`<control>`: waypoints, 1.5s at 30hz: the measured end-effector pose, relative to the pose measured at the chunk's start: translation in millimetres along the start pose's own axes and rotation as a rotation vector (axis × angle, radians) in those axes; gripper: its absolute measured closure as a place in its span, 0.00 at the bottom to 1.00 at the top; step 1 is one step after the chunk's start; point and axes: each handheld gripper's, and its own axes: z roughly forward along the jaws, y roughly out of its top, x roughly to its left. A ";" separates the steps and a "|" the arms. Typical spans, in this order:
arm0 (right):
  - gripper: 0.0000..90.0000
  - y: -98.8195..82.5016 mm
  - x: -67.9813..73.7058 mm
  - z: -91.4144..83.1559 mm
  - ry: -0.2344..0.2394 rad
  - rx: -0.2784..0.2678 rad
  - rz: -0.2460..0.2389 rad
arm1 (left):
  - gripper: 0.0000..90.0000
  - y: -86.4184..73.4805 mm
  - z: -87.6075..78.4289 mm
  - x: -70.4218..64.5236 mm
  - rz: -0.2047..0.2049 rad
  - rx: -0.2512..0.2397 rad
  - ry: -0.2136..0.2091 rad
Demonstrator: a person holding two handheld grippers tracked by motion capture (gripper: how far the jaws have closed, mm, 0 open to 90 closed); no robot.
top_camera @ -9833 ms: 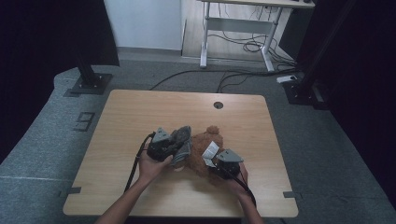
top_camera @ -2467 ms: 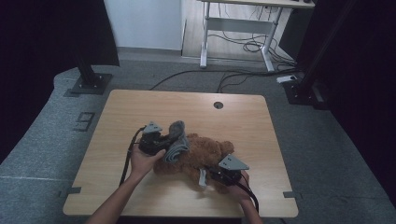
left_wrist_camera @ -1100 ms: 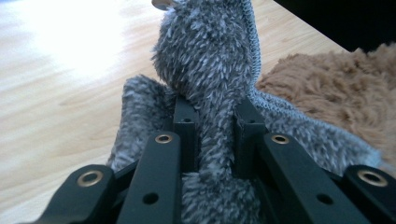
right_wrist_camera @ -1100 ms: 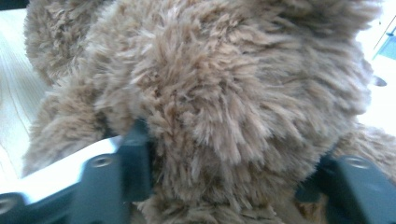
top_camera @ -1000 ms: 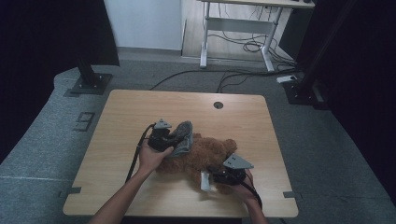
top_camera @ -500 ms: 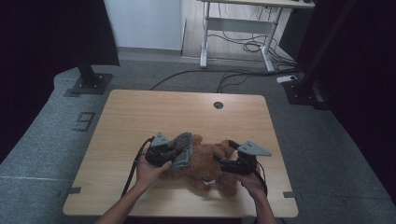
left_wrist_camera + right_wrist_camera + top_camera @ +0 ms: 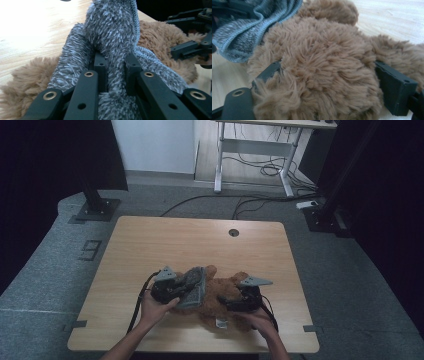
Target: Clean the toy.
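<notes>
Against the brown plush bear (image 7: 225,292) — grey fuzzy garment (image 7: 192,285), crowding its left side.

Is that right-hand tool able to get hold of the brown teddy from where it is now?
Probably yes: the right tongs stand wide open with the teddy already bulging between them. The grey knitted garment lies off to one side, not in the way.

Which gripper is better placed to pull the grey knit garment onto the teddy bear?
Left. The left gripper is clamped on the grey knit garment; the right gripper merely straddles the teddy bear.
</notes>
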 end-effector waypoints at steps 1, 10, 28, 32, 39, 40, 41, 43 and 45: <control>0.19 -1.1 1.4 -0.7 -0.003 0.004 -0.002 | 0.85 -0.7 -2.4 -0.5 0.000 -0.003 -0.005; 0.37 -8.4 8.9 1.3 -0.027 0.014 -0.031 | 0.84 -3.0 -28.6 11.5 -0.033 -0.052 0.048; 0.64 9.9 -2.9 31.0 -0.196 -0.149 -0.132 | 0.83 -1.7 -4.1 46.2 -0.113 -0.094 0.130; 0.65 12.7 -7.9 36.4 -0.241 -0.174 -0.136 | 0.83 12.3 1.0 49.0 -0.126 -0.084 0.133; 0.65 7.4 -1.3 33.6 -0.230 -0.206 -0.170 | 0.83 54.5 28.3 10.3 -0.024 -0.028 0.064; 0.65 6.1 -0.1 33.1 -0.230 -0.212 -0.177 | 0.83 60.2 38.5 0.0 -0.010 -0.018 0.049; 0.64 3.7 2.2 31.9 -0.231 -0.222 -0.184 | 0.83 63.2 45.0 -6.2 -0.001 -0.008 0.038; 0.64 -0.4 5.9 30.5 -0.232 -0.241 -0.199 | 0.83 69.5 65.6 -24.5 0.034 0.035 0.032; 0.64 -5.7 10.6 29.0 -0.238 -0.257 -0.223 | 0.83 71.1 79.4 -37.5 0.084 0.068 0.058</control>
